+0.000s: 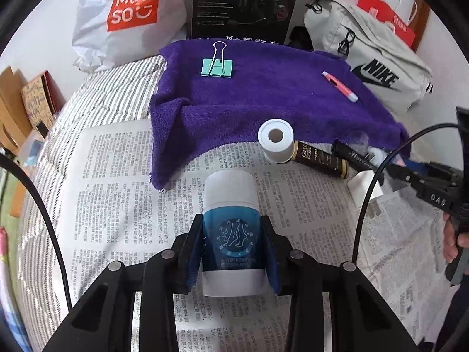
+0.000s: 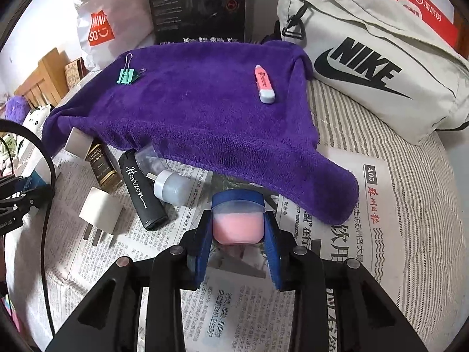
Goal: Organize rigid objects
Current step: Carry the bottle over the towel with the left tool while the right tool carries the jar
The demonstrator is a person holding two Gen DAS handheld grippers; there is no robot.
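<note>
My left gripper (image 1: 231, 223) is shut on a white stick container with a blue label (image 1: 230, 193), held upright just over the newspaper (image 1: 117, 176). My right gripper (image 2: 236, 217) is shut on a small jar of pink cream with a blue lid (image 2: 237, 198), close to the purple towel's (image 2: 190, 111) front edge. On the towel lie a green binder clip (image 2: 126, 76) and a pink highlighter (image 2: 264, 85). Beside the towel's edge lie a white cylinder (image 1: 276, 140), a brown tube (image 1: 321, 158), a black "Horizon" tube (image 2: 142, 190), a small translucent bottle (image 2: 171, 187) and a white plug adapter (image 2: 101, 212).
A white Nike bag (image 2: 381, 67) lies at the right, a black box (image 2: 199, 3) and a Miniso bag (image 1: 126, 14) behind the towel. Striped bedding (image 1: 88, 102) lies under the newspaper. Cardboard boxes (image 1: 26, 105) stand at the left. Black cables (image 1: 369, 182) arc beside both grippers.
</note>
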